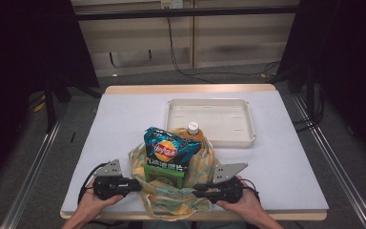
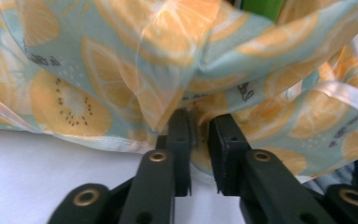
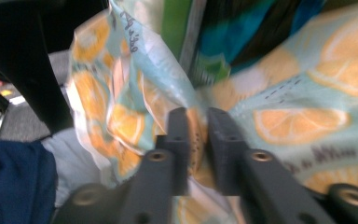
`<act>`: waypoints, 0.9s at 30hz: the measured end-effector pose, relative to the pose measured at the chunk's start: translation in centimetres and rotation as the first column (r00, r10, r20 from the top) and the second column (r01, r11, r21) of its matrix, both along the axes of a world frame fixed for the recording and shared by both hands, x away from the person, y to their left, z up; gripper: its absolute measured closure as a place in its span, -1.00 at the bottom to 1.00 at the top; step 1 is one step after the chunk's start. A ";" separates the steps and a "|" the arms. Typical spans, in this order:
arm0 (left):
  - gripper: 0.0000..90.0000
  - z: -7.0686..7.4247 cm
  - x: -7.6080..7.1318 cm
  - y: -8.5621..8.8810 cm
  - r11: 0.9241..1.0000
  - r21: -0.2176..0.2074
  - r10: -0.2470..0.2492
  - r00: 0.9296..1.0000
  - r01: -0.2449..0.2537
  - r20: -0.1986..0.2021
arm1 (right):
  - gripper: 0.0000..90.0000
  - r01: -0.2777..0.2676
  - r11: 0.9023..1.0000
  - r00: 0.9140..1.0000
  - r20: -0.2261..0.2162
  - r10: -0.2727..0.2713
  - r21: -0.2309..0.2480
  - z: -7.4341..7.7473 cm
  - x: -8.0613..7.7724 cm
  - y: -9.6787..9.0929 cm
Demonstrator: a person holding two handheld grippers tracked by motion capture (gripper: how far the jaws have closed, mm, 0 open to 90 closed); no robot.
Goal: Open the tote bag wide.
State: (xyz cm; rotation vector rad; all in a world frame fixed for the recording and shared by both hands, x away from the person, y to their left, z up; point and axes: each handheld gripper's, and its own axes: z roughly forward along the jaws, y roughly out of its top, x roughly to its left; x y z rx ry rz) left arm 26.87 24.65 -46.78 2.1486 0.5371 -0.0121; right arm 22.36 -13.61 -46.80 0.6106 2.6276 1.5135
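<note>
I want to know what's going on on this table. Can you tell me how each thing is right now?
fruit-print bag: open at the top, full, gripped at both sides.
chip bag: upright, sticking out of the bag.
bottle: upright, cap on, in the bag.
green box: standing in the bag.
white tray: empty.
left gripper: shut on the bag's cloth.
right gripper: shut on the bag's cloth.
</note>
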 end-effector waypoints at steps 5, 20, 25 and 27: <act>0.58 1.0 -0.2 1.0 0.997 -0.073 0.041 0.999 -0.039 0.024 | 0.45 0.012 0.998 0.999 0.044 -0.014 0.060 1.6 0.0 -1.0; 0.38 3.1 -0.4 3.5 0.969 -0.193 0.175 0.978 -0.151 0.110 | 0.28 0.161 0.977 0.980 0.092 -0.175 0.142 3.9 1.7 -4.0; 0.28 3.9 0.4 3.9 0.958 -0.215 0.221 0.968 -0.192 0.120 | 0.13 0.196 0.969 0.972 0.097 -0.212 0.153 4.5 2.4 -4.4; 0.28 4.1 1.1 3.8 0.956 -0.210 0.233 0.964 -0.204 0.124 | 0.06 0.224 0.964 0.966 0.101 -0.239 0.145 4.7 2.9 -4.4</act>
